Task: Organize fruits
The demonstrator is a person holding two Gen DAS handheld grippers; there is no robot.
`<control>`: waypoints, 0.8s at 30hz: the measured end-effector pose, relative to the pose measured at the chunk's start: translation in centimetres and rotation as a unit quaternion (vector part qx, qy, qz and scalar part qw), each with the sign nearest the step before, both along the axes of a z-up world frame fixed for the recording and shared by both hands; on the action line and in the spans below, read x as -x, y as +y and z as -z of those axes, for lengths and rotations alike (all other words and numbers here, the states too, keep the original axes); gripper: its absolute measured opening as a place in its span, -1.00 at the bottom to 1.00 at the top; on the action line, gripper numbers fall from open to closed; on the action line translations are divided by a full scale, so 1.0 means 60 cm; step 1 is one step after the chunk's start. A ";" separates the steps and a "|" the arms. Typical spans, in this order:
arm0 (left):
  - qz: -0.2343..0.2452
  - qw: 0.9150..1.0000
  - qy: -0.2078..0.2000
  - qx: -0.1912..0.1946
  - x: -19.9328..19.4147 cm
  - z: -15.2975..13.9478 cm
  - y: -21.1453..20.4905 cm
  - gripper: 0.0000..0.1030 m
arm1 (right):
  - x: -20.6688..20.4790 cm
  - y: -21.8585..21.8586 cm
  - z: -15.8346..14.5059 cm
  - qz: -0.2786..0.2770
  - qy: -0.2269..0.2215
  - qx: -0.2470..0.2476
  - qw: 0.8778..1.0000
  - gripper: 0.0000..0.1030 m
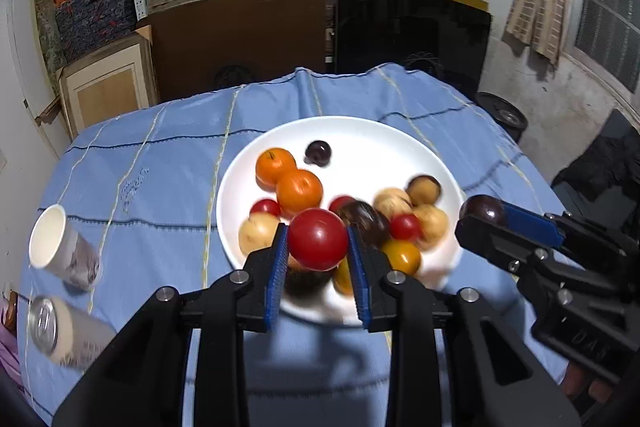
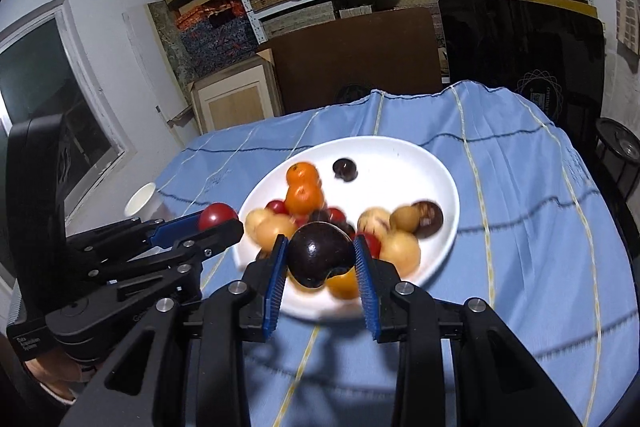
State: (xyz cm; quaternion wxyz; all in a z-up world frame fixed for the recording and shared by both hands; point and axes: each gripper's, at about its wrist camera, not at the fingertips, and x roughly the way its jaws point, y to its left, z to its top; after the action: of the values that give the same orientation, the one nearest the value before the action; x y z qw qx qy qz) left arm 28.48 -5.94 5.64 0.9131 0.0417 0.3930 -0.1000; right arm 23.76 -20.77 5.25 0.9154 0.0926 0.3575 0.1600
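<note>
A white plate [image 1: 360,135] on the blue tablecloth holds several mixed fruits: two oranges [image 1: 298,189], small red, pale yellow and dark ones. My left gripper [image 1: 318,243] is shut on a red fruit [image 1: 318,239], lifted above the plate's near side. In the right wrist view my right gripper [image 2: 320,255] is shut on a dark purple fruit [image 2: 320,253] above the plate [image 2: 420,163]. Each gripper shows in the other's view: the right gripper [image 1: 480,215] at the right with its dark fruit, the left gripper [image 2: 218,221] at the left with its red fruit.
A white paper cup [image 1: 52,243] and a drink can [image 1: 52,325] lie at the table's left edge. The blue tablecloth [image 1: 160,163] covers the table. Behind it stand a brown board, a black panel and shelves of boxes.
</note>
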 end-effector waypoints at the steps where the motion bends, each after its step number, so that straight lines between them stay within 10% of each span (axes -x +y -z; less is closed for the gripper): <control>1: -0.003 1.000 0.003 -0.002 -0.013 0.003 -0.001 -0.46 | -0.015 0.000 0.005 0.004 0.003 0.000 1.000 -0.34; 10: -0.033 0.999 0.028 -0.025 -0.103 0.051 -0.024 -0.43 | -0.117 -0.006 0.046 0.028 0.032 -0.009 0.999 -0.25; 14: -0.052 0.998 0.016 -0.025 -0.102 0.052 -0.023 0.41 | -0.113 -0.013 0.041 0.039 0.020 -0.017 0.999 0.04; 24: -0.041 0.999 0.007 -0.011 -0.048 0.025 -0.019 0.76 | -0.040 -0.048 0.016 0.044 0.014 -0.062 0.997 0.19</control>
State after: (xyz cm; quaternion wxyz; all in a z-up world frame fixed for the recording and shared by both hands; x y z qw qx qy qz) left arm 31.39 -7.07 4.17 0.9133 0.0345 0.4017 -0.0583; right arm 26.17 -23.66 4.28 0.9092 0.1669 0.3548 0.1401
